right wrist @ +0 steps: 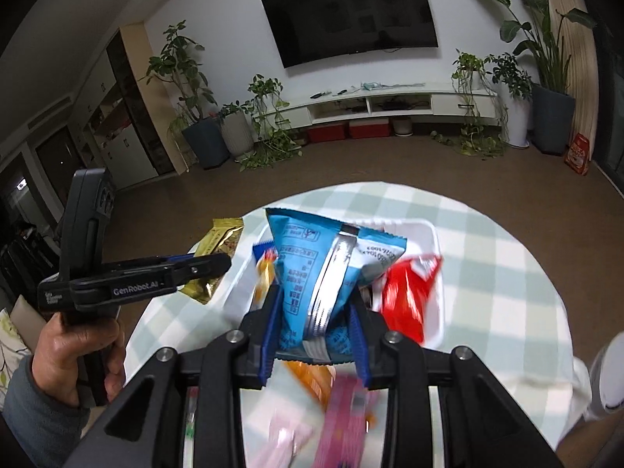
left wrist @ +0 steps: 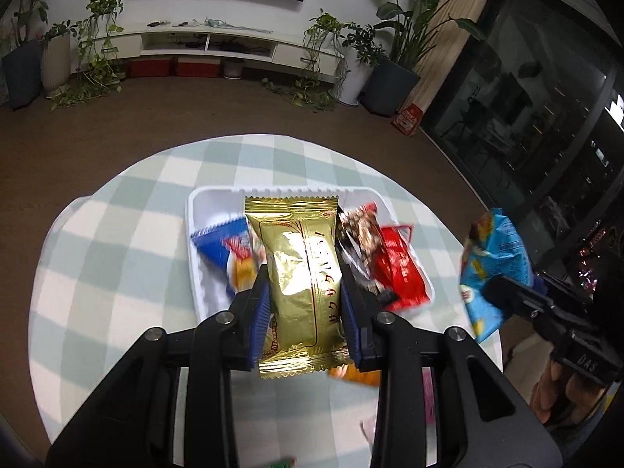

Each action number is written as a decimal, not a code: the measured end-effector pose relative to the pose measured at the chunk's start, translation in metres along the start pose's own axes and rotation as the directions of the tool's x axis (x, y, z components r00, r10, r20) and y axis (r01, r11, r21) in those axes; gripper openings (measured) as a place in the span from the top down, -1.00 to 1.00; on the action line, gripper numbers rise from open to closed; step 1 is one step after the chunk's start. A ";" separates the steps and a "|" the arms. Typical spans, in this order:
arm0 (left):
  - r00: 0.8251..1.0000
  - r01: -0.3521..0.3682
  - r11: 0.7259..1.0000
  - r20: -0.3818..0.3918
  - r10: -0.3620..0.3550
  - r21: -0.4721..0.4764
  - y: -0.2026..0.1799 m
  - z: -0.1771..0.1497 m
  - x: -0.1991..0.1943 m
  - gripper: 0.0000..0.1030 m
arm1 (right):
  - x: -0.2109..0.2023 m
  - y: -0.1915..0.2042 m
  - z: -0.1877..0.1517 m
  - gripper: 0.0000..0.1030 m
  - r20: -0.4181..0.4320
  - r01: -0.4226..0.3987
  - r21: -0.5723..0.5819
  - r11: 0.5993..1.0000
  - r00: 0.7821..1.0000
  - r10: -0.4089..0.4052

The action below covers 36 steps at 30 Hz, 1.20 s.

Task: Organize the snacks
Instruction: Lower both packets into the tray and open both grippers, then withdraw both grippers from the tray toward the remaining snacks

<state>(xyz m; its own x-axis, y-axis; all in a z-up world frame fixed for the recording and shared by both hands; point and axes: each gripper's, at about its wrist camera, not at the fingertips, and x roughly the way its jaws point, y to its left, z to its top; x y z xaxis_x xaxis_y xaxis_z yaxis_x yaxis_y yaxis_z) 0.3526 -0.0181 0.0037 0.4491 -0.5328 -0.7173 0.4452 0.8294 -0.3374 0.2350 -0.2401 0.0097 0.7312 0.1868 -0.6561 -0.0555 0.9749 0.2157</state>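
Observation:
My left gripper (left wrist: 305, 296) is shut on a gold snack packet (left wrist: 298, 273) and holds it above the white tray (left wrist: 195, 249). The tray holds a blue-and-orange packet (left wrist: 226, 249), a brown packet (left wrist: 360, 234) and a red packet (left wrist: 399, 269). My right gripper (right wrist: 315, 323) is shut on a light blue snack bag (right wrist: 312, 269) and holds it over the near edge of the tray (right wrist: 429, 234). The left gripper (right wrist: 210, 263) with the gold packet (right wrist: 218, 249) shows at the left of the right wrist view. The blue bag (left wrist: 493, 269) shows at the right of the left wrist view.
The round table has a green-and-white checked cloth (left wrist: 117, 241). Pink packets (right wrist: 343, 421) and an orange packet (right wrist: 312, 378) lie on the table near me, below the right gripper. Beyond the table are brown floor, potted plants (right wrist: 195, 89) and a TV shelf (right wrist: 390, 105).

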 end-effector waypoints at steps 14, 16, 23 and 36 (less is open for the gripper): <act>0.990 -0.089 0.996 -0.110 0.091 0.020 0.012 0.004 0.103 0.41 | 0.118 -0.005 -0.002 0.33 -0.175 0.052 -0.083 0.995 0.982 -0.066; 0.990 -0.092 0.995 -0.106 0.094 0.025 0.013 0.004 0.109 0.41 | 0.122 0.001 -0.005 0.32 -0.174 0.063 -0.133 0.989 0.981 -0.085; 0.991 -0.095 0.995 -0.096 0.096 0.023 0.015 0.003 0.113 0.39 | 0.128 0.011 -0.006 0.31 -0.171 0.113 -0.203 0.973 0.974 -0.149; 0.995 -0.081 0.996 -0.057 0.082 0.021 0.008 0.002 0.096 -0.27 | 0.129 0.016 -0.008 0.18 -0.162 0.151 -0.259 0.954 0.967 -0.197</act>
<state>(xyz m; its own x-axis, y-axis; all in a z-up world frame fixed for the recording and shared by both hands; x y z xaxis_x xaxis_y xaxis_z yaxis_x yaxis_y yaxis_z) 0.4004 -0.0629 -0.0667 0.4397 -0.4522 -0.7760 0.4237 0.8662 -0.2647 0.3227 -0.1999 -0.0772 0.6077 0.0082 -0.7941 -0.1184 0.9897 -0.0804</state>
